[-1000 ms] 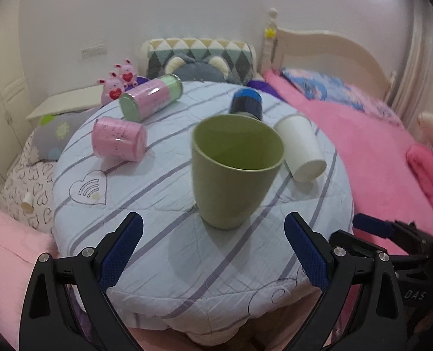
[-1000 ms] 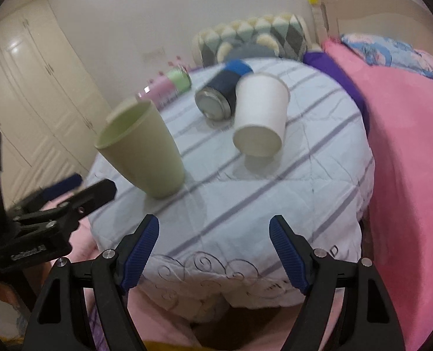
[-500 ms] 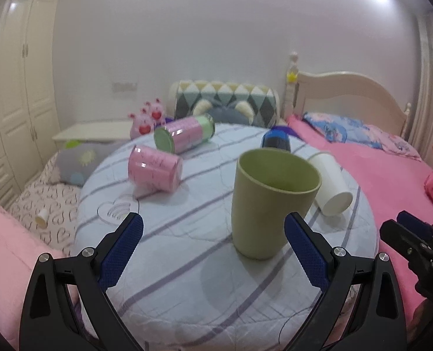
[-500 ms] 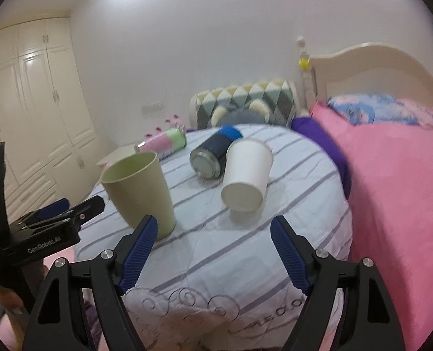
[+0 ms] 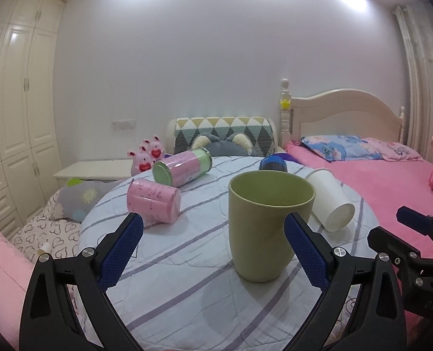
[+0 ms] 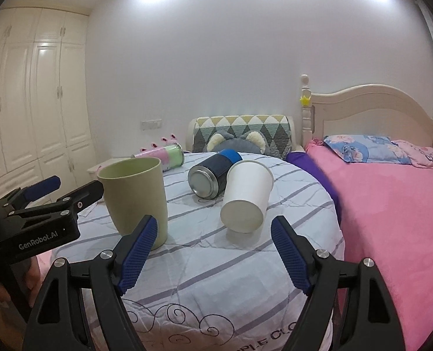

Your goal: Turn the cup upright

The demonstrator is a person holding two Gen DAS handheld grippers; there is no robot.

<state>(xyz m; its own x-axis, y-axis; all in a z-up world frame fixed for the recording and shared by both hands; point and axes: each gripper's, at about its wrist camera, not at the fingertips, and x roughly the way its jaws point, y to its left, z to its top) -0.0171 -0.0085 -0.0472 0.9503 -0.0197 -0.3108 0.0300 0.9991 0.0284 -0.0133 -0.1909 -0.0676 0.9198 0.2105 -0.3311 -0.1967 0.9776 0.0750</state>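
A green cup (image 5: 267, 225) stands upright on the round striped table (image 5: 187, 292); it also shows in the right wrist view (image 6: 136, 199). A white paper cup (image 5: 330, 203) lies on its side to its right, base toward me in the right wrist view (image 6: 245, 196). My left gripper (image 5: 213, 251) is open and empty, just short of the green cup. My right gripper (image 6: 213, 248) is open and empty, in front of the white cup.
A pink cup (image 5: 153, 200), a pink-and-green can (image 5: 183, 166) and a dark blue can (image 6: 213, 172) lie on their sides on the table. A pink bed (image 6: 397, 204) is to the right, a white nightstand (image 5: 93, 169) and wardrobe (image 5: 15, 122) to the left.
Both grippers have tilted up from a downward look to a level view and sit lower and closer to the table. Both stay open. The cups have not moved.
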